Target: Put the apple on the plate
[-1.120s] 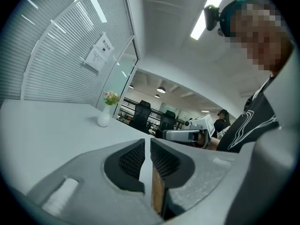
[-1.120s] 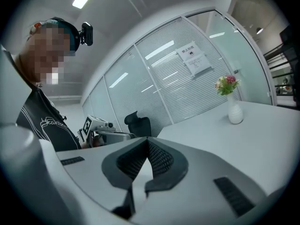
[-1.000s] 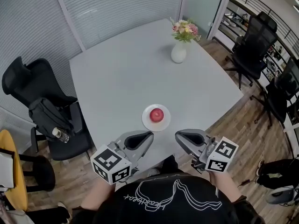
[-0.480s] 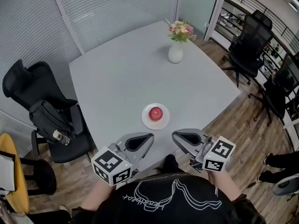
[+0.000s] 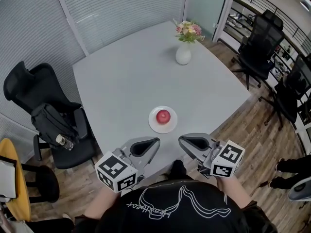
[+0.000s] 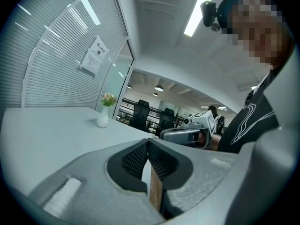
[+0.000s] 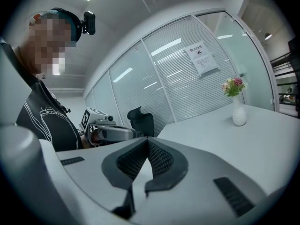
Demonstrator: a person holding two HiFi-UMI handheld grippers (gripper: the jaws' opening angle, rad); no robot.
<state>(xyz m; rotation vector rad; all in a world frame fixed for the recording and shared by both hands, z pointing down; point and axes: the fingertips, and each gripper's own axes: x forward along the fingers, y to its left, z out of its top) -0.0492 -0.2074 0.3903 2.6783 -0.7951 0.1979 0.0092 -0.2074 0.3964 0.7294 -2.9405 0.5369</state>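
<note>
Jaws of the left gripper point(image 5: 151, 143), lower centre-left, are pressed together on nothing. Up-frame from its tip, near mid-frame, the round red apple point(image 5: 164, 115) sits on the small white round plate point(image 5: 152, 123) on the pale grey table point(image 5: 126, 76) (so the task looks done). The right gripper point(image 5: 185, 142), about equally near, is likewise closed and empty.

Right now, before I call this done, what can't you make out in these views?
Apple and plate: in neither gripper view; each gripper's own body blocks the near table.
How the apple sits on the plate: head view only, from above, too small to judge.
Wall notice: right gripper view, print too small to read.
Near corner of the table: head view, covered by the left gripper and right gripper.
</note>
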